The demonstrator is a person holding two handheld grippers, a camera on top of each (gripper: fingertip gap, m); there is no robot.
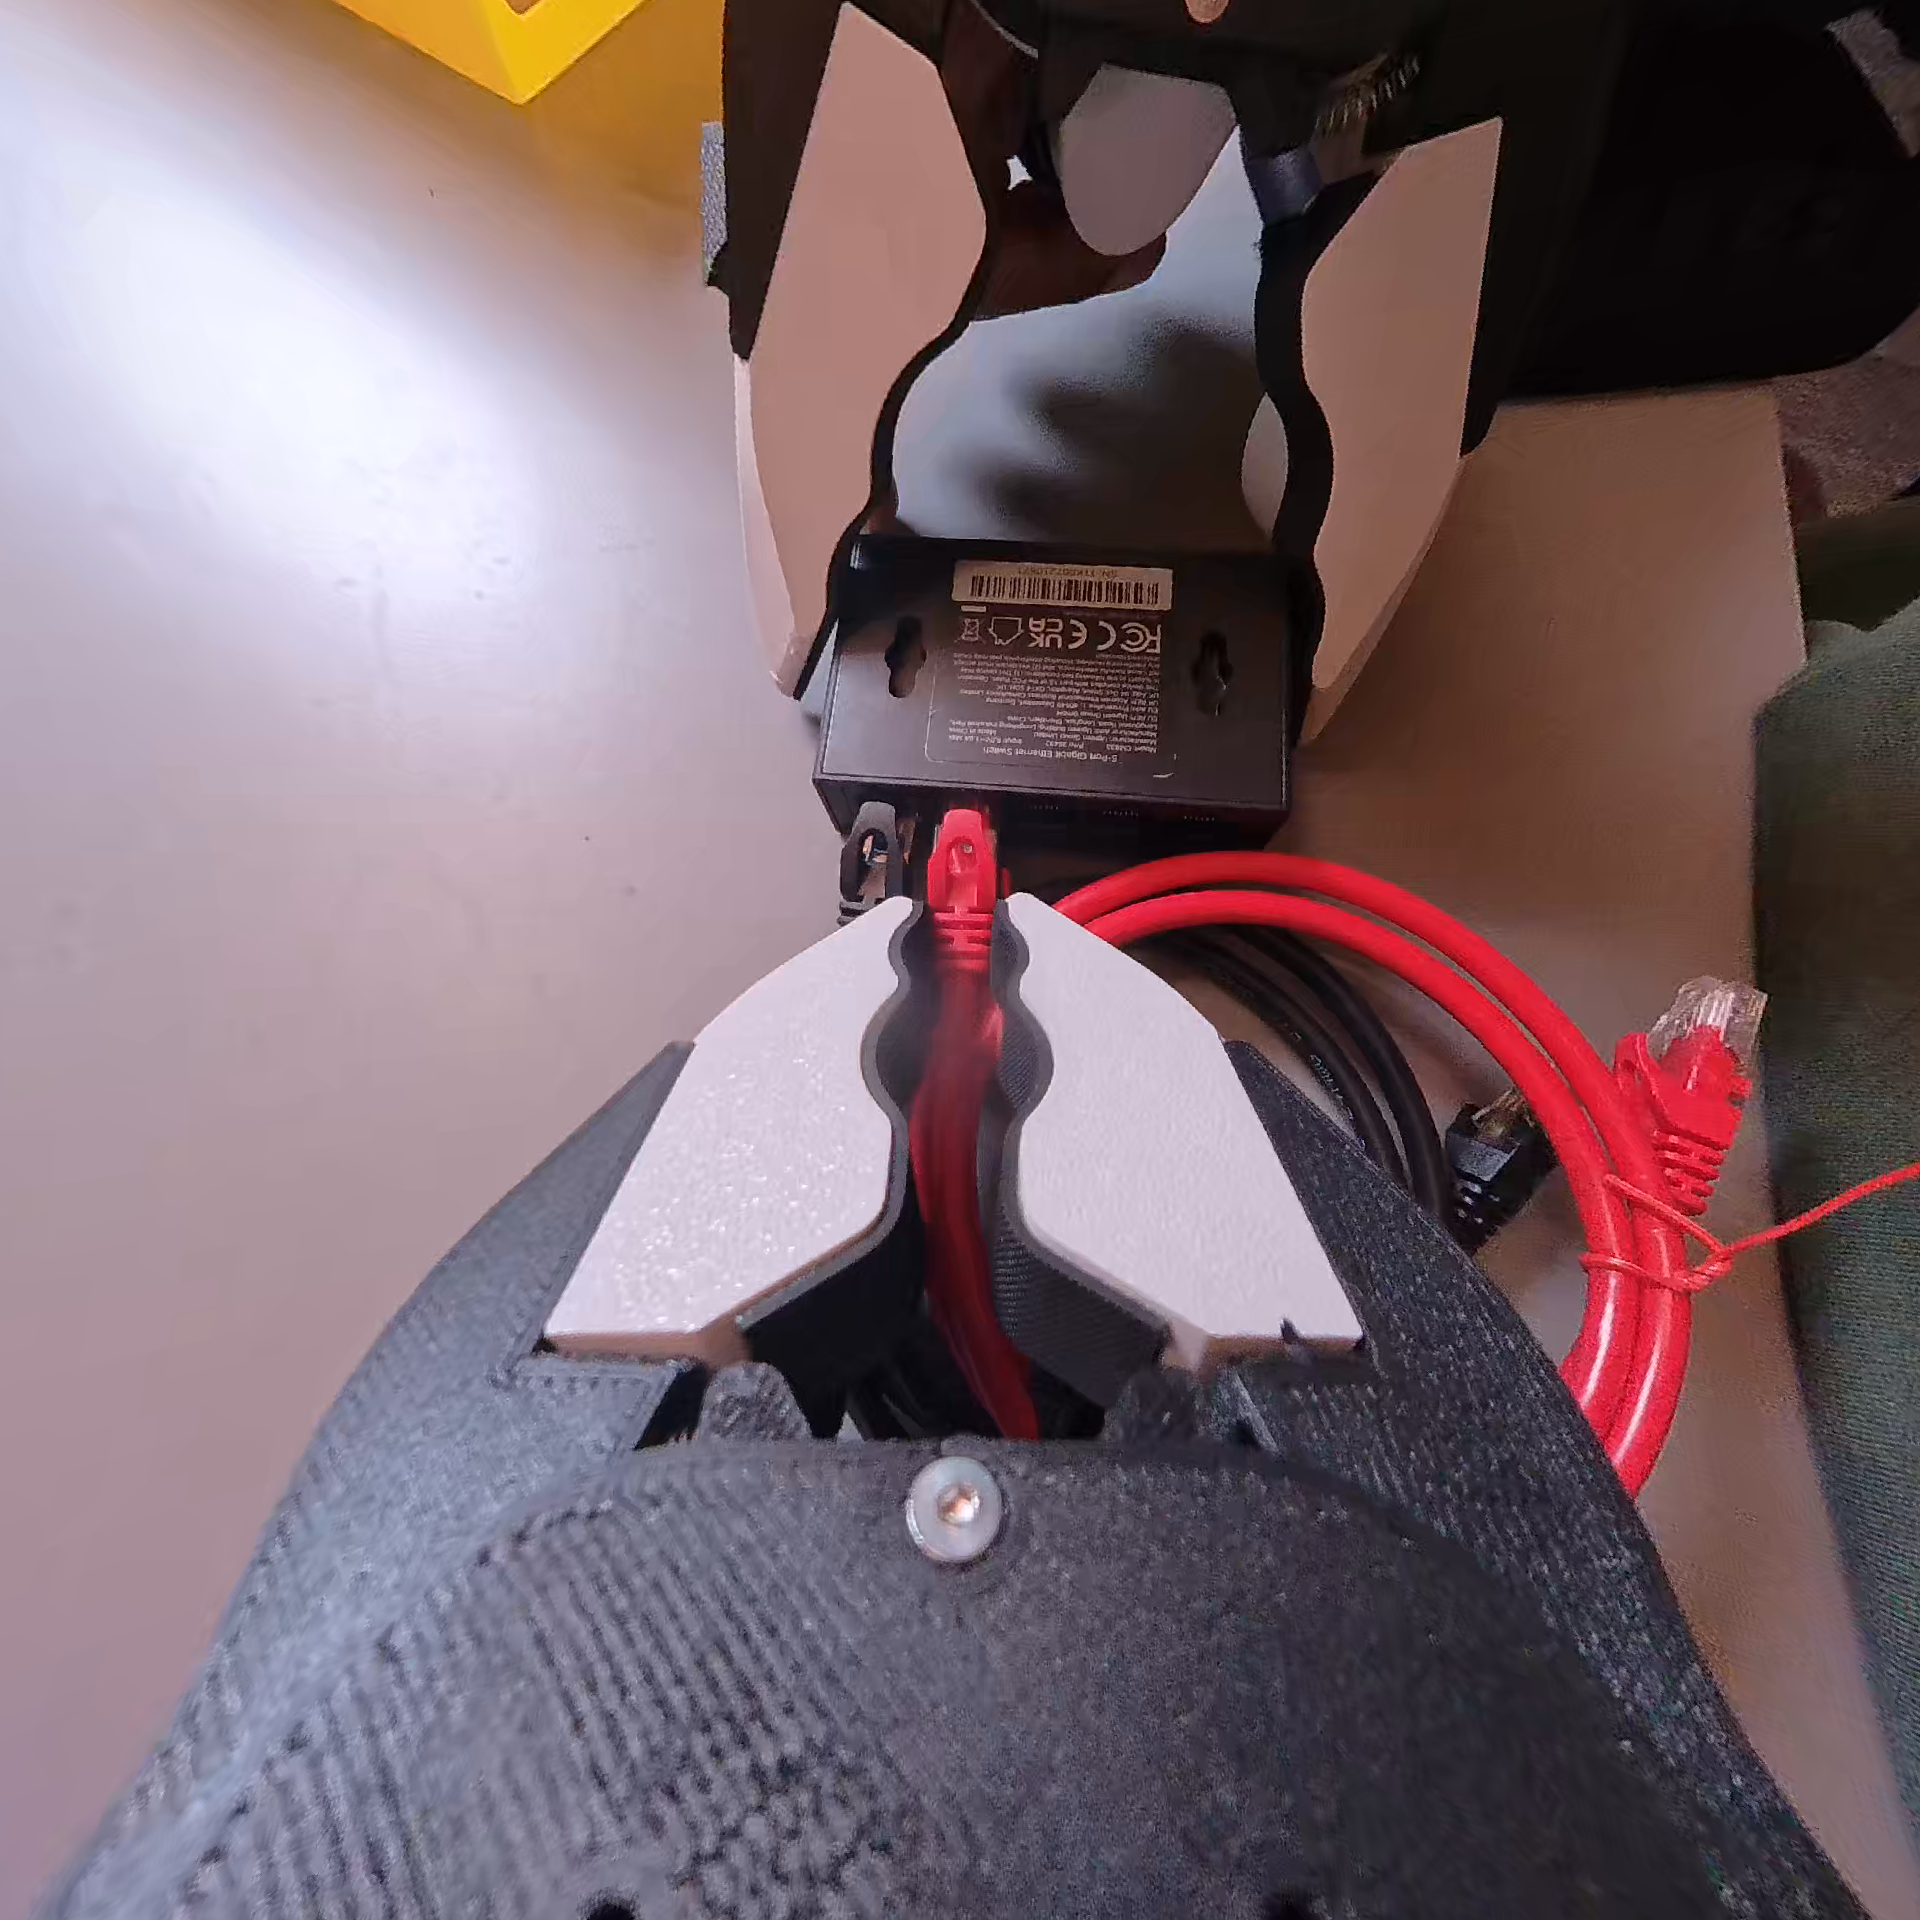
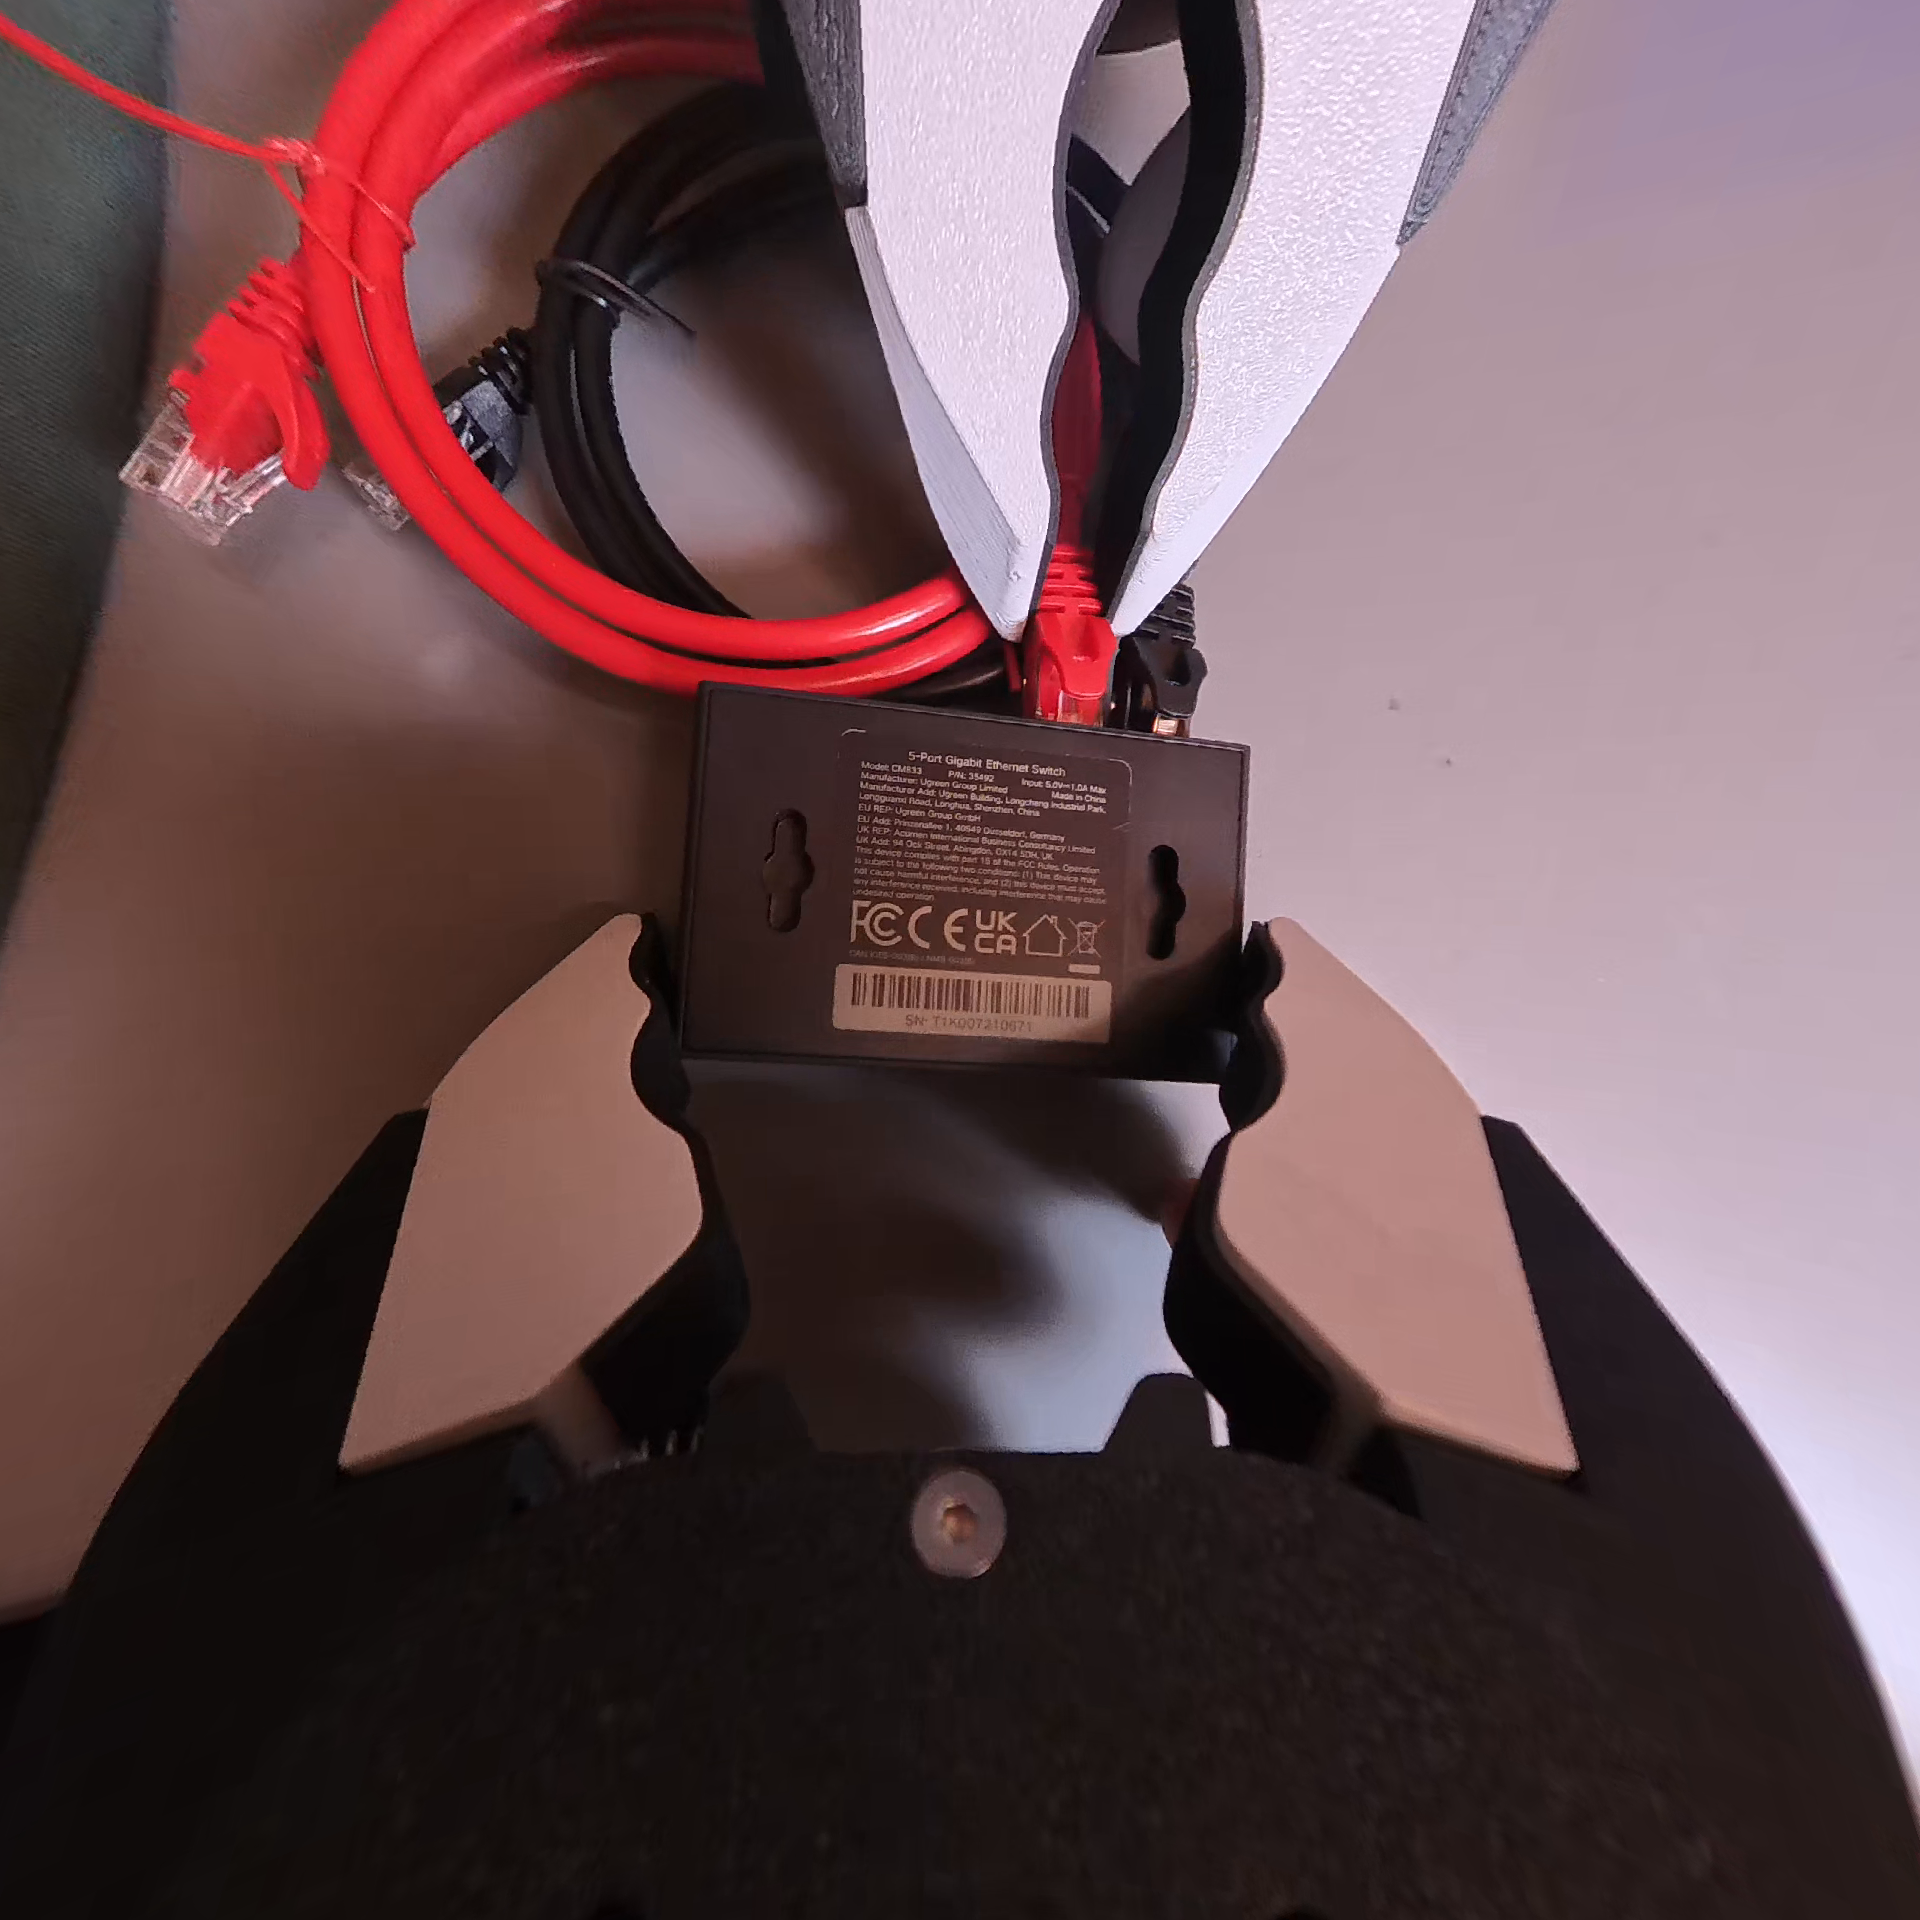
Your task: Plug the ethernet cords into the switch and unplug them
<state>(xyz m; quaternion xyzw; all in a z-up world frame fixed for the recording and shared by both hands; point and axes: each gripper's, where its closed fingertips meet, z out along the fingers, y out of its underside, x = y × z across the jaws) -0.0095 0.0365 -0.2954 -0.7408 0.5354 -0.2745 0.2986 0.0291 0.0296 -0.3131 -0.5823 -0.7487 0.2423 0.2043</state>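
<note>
Switch, label side up on the pale table, sat clamped between the right gripper fingers. Opposite, the left gripper pinched the red ethernet cord just behind its plug, seated in a port beside a black plug. Red and black coils lay nearby.

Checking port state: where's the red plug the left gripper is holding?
The red plug sits at the switch port face, beside the black plug, just ahead of the left gripper jaws; how deeply it is seated can't be told.

The yellow box is cut off by the top edge; the switch ports face away, unseen.
</note>
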